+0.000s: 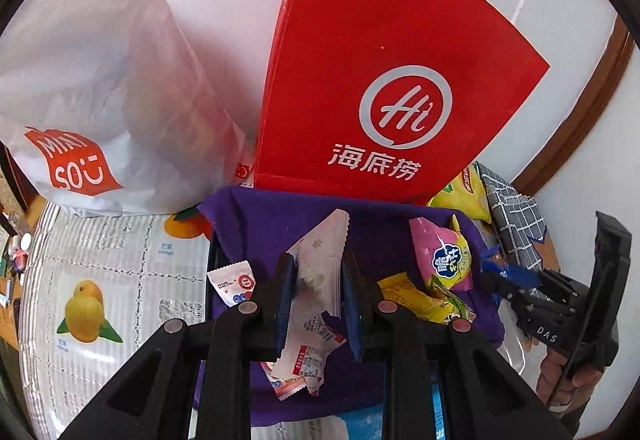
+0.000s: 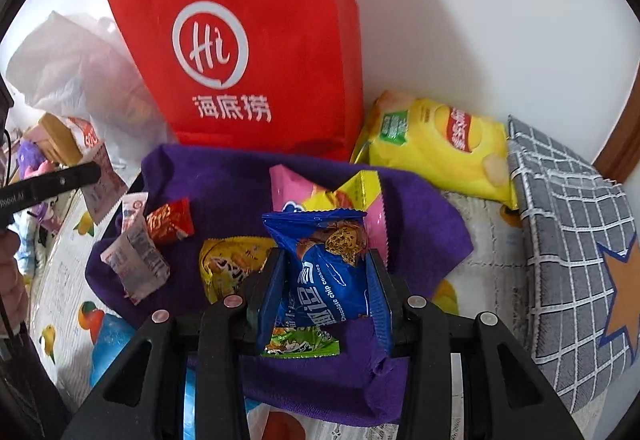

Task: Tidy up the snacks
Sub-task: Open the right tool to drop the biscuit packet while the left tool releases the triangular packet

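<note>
My left gripper (image 1: 319, 272) is shut on a white star-printed snack packet (image 1: 324, 240), held over a tray lined with purple cloth (image 1: 260, 216). My right gripper (image 2: 328, 276) is shut on a blue chocolate chip cookie packet (image 2: 332, 280) above the same purple cloth (image 2: 224, 176). On the cloth lie a pink packet (image 1: 444, 256), a yellow packet (image 2: 228, 264), a red sweet (image 2: 170, 222), a white packet (image 2: 136, 260) and a green packet (image 2: 300, 346). In the left wrist view the right gripper (image 1: 502, 286) shows at the right with the blue packet (image 1: 516, 272).
A red paper bag (image 1: 380, 80) stands behind the tray, with a white plastic bag (image 1: 100, 100) to its left. A yellow crisp bag (image 2: 436, 144) and a grey checked cushion (image 2: 572, 240) lie to the right. A fruit-printed table cover (image 1: 88, 280) spreads to the left.
</note>
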The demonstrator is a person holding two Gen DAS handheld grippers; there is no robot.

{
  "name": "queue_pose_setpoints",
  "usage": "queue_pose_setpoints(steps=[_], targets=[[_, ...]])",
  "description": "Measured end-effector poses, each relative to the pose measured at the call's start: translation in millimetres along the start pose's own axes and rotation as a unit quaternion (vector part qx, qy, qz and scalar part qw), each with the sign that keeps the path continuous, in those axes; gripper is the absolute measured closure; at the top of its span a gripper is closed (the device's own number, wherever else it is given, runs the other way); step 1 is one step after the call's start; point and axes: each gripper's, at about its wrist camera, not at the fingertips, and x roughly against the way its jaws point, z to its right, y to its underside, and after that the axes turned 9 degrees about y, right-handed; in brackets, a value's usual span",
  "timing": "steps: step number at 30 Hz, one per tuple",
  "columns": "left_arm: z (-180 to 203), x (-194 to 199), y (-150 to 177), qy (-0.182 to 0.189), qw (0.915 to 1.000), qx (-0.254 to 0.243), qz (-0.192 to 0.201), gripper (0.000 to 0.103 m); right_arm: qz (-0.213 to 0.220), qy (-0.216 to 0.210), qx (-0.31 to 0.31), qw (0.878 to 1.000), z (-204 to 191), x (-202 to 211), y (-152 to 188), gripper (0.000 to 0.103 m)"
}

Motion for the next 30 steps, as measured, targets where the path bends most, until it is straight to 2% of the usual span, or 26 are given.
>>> queue_pose_setpoints(steps=[5,11,17,21,30], targets=[[-1.6,-3.6,-0.2,-0.003,1.0000,0.004,-0.006,0.081,-0.032,-0.003,0.012,0.999,-4.2,-16.4,2.5,0.063],[-2.0,-11.0,0.9,0.003,0.9997,0.009,-0.021,0.081,-0.056,0.019,0.025,0.998,-8.4,-26.9,6.5,0.062],[-2.8,-20.0,3.7,-0.006,0.9995,0.013,-0.029,0.081,-0.050,0.022,0.036,0.998,-12.7,-22.2,6.8,0.060],[-2.1,-28.7,6.0,-0.020,0.9989,0.011,-0.041,0.080,-0.032,0.024,0.045,0.998,-14.2,-11.2,5.5,0.053],[2.1,-41.2,9.5,-0.021,0.9976,0.000,-0.065,0.075,0.002,0.020,0.023,1.000,-8.1,11.8,-0.5,0.052]])
